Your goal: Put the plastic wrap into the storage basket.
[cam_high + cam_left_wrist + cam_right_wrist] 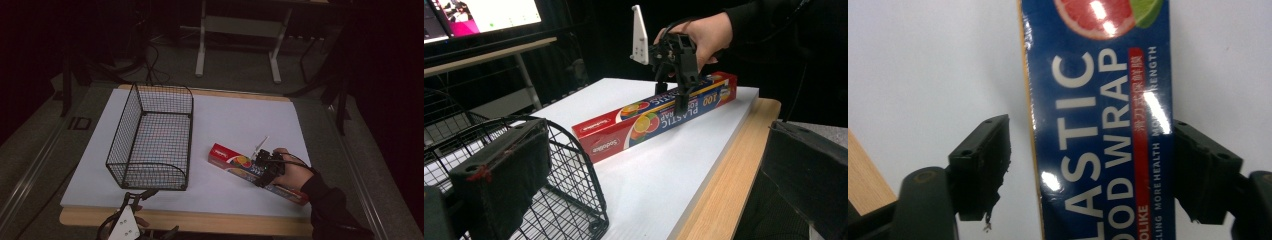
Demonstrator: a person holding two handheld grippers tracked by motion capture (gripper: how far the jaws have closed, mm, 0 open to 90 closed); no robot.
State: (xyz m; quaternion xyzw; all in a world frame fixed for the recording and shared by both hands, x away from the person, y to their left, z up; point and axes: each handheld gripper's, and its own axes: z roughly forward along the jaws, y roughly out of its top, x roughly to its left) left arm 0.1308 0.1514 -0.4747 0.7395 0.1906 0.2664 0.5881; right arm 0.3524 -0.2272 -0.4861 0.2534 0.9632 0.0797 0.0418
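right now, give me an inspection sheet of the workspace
surface: white board on a wooden table, bare areas clean
job's things: plastic wrap box lying flat; empty black wire basket to its left
clutter: nothing seen
grippers: right gripper open, jaws straddling the box, one touching its side, a gap at the other; left gripper open, at the table's near edge by the basket
cables: black cable over the right hand
surroundings: dark room, metal stand legs behind, lit screen
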